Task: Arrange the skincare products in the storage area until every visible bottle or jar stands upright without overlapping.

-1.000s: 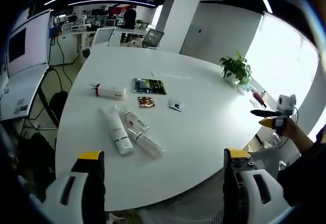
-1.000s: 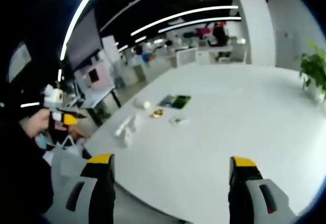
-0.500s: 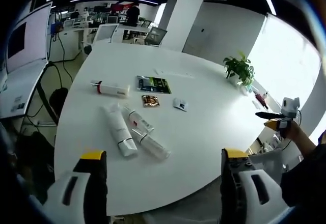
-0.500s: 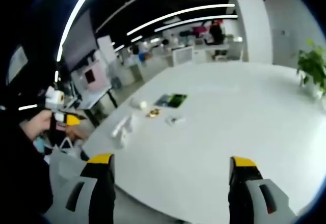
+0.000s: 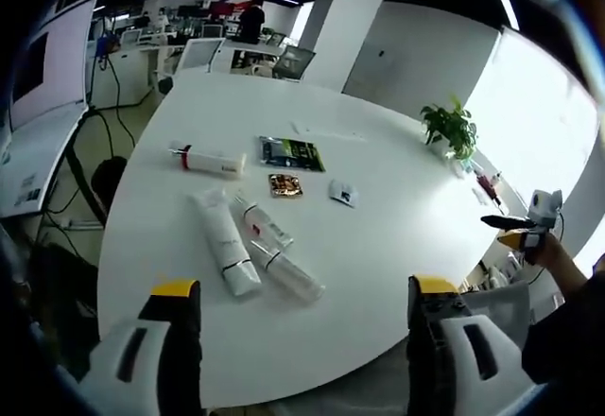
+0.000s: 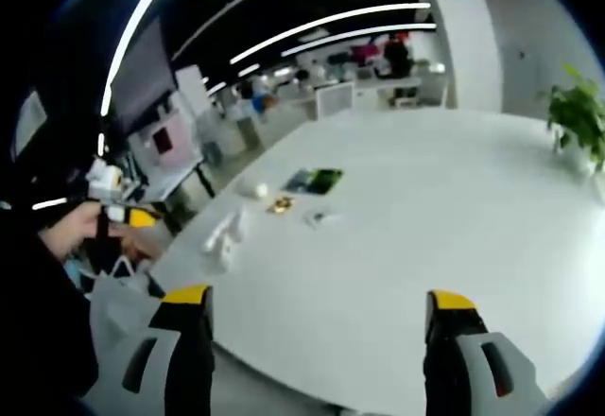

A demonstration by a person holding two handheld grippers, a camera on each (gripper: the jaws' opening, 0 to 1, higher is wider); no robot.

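white tubes (image 5: 248, 246) nearer than before

We count four tubes lying flat at left of centre in the left gripper view: one red-banded tube (image 5: 206, 159) alone, higher up, and three side by side below it, a wide white tube (image 5: 225, 242), a slim tube (image 5: 262, 226) and a clear tube (image 5: 288, 271). Three flat packets: a green sachet (image 5: 290, 153), a brown sachet (image 5: 285, 185), a small white sachet (image 5: 342, 194). One potted plant (image 5: 451, 129), upper right.
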